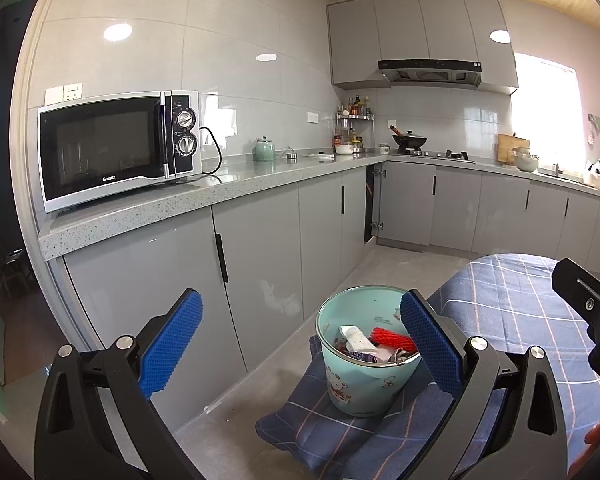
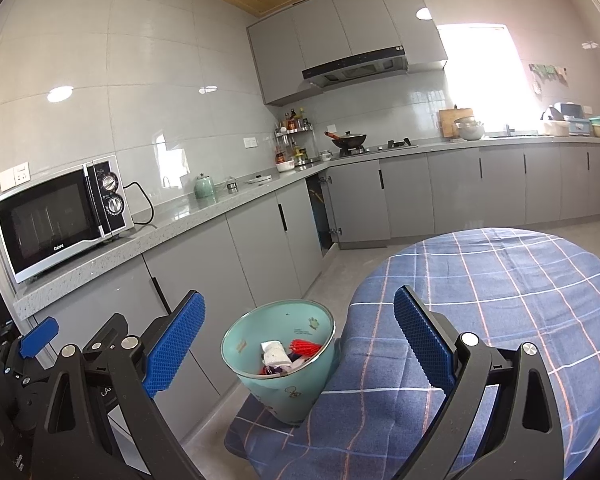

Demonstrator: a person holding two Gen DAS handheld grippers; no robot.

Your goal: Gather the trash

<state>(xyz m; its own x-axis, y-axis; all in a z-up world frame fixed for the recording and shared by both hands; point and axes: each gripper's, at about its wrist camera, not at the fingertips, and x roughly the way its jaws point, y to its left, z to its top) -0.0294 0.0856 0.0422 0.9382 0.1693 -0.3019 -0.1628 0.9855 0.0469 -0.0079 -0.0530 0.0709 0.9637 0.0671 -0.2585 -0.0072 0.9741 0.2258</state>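
Observation:
A mint-green trash bin (image 1: 364,384) (image 2: 288,388) with cartoon prints stands on the floor against the hanging edge of a blue checked tablecloth (image 1: 512,312) (image 2: 492,292). Inside lie a crumpled white tissue (image 1: 354,338) (image 2: 274,354), a red foam net (image 1: 394,340) (image 2: 306,348) and other wrappers. My left gripper (image 1: 300,348) hovers above and in front of the bin, open, with nothing between its blue pads. My right gripper (image 2: 298,344) is also open and empty over the bin. The right gripper's black body (image 1: 588,300) shows at the right edge of the left wrist view.
A grey counter (image 1: 240,184) (image 2: 188,220) with lower cabinets runs along the left wall and carries a microwave (image 1: 116,148) (image 2: 60,216) and a green jar (image 1: 264,150). One cabinet door (image 1: 374,204) (image 2: 320,216) in the corner stands ajar. A wok (image 1: 410,140) sits on the hob.

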